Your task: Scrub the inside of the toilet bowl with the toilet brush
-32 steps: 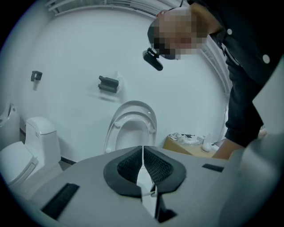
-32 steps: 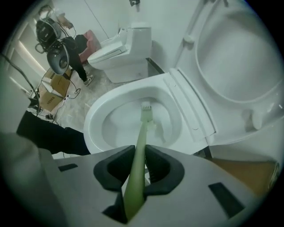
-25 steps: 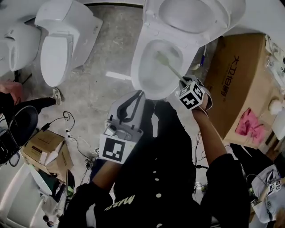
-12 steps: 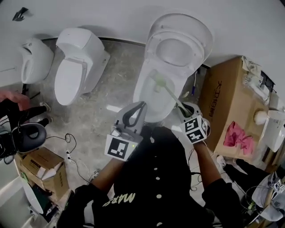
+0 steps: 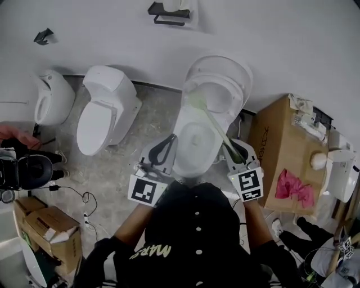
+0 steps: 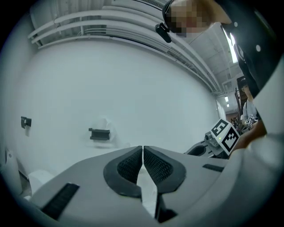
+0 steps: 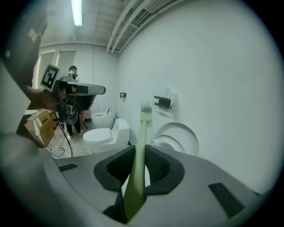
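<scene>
The white toilet (image 5: 181,160) stands with its lid and seat (image 5: 222,84) raised against the wall. My right gripper (image 5: 229,148) is shut on the green handle of the toilet brush (image 5: 211,125). The brush slants up and left, and its head sits over the bowl's back rim, in front of the raised seat. In the right gripper view the brush (image 7: 141,133) runs up between the pads of my right gripper (image 7: 141,154). My left gripper (image 5: 167,139) hovers by the bowl's near left rim, shut and holding nothing. In the left gripper view the left gripper (image 6: 143,150) has its pads pressed together.
A second toilet (image 5: 107,118) and another white fixture (image 5: 53,95) stand to the left. A big cardboard box (image 5: 281,152) with a pink cloth (image 5: 292,185) flanks the toilet's right. Small boxes (image 5: 42,225) and cables (image 5: 84,197) lie at lower left. A paper holder (image 5: 169,11) hangs on the wall.
The brush head has come up out of the bowl to the level of the raised seat. My right gripper has drawn back toward my body. The head view has tilted up to the wall.
</scene>
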The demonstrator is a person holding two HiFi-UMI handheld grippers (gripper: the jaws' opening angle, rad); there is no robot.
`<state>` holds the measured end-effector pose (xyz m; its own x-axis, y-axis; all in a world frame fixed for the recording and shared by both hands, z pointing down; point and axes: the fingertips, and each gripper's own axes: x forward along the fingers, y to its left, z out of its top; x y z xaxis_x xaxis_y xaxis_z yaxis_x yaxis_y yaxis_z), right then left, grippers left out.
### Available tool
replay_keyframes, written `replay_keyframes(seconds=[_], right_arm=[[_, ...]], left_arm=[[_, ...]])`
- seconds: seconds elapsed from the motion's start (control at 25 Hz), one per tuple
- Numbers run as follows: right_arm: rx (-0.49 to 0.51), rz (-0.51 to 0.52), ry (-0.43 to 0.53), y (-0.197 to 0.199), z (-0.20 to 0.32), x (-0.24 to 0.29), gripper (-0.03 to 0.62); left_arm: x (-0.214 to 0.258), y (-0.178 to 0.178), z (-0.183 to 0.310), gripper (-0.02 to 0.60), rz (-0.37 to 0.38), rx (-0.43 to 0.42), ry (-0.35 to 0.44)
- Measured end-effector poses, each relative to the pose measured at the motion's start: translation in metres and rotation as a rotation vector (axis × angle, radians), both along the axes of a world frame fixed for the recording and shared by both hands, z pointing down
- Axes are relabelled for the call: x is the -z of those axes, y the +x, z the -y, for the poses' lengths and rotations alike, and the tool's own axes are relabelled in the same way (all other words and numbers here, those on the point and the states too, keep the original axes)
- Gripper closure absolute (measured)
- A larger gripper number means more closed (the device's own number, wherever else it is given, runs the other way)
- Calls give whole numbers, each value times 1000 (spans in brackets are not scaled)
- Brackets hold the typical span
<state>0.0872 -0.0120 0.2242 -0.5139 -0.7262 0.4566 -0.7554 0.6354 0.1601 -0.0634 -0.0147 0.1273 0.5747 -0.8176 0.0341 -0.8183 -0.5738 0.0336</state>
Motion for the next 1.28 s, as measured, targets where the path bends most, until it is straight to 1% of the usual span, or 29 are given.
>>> replay_keyframes(seconds=[0.08,0.2,0.28,0.36,0.44,0.6,0.72,0.84,1.0,1.16,1.28], right_arm=[[5,6,61,-3,-2,24,505],[7,62,150,-6,-2,63,505],[4,107,243,-6,-1,90,505],[0,139,333,-5,-4,114,505],[-17,168,381,-3,-5,136,505],[-40,238,412,8,-4,165,505],[-54,316,439,17,-2,181,505],[-71,371,473,21,4,191,505],[-87,415,495,24,11,188,505],[-99,467,480,24,17,186,505],[-98,472,479,22,18,190,505]], left_arm=[[17,-1,-1,548,14,3,37],[38,4,-4,546,39,-12,90],[50,7,-6,547,24,-22,106],[61,7,-8,548,7,-12,119],[71,5,-8,548,7,-1,133],[86,6,-5,548,14,10,171],[91,8,-6,548,27,10,186],[100,9,-5,548,12,16,202],[106,8,-5,548,4,30,213],[107,2,-2,548,6,49,217],[108,-2,-1,548,2,58,217]])
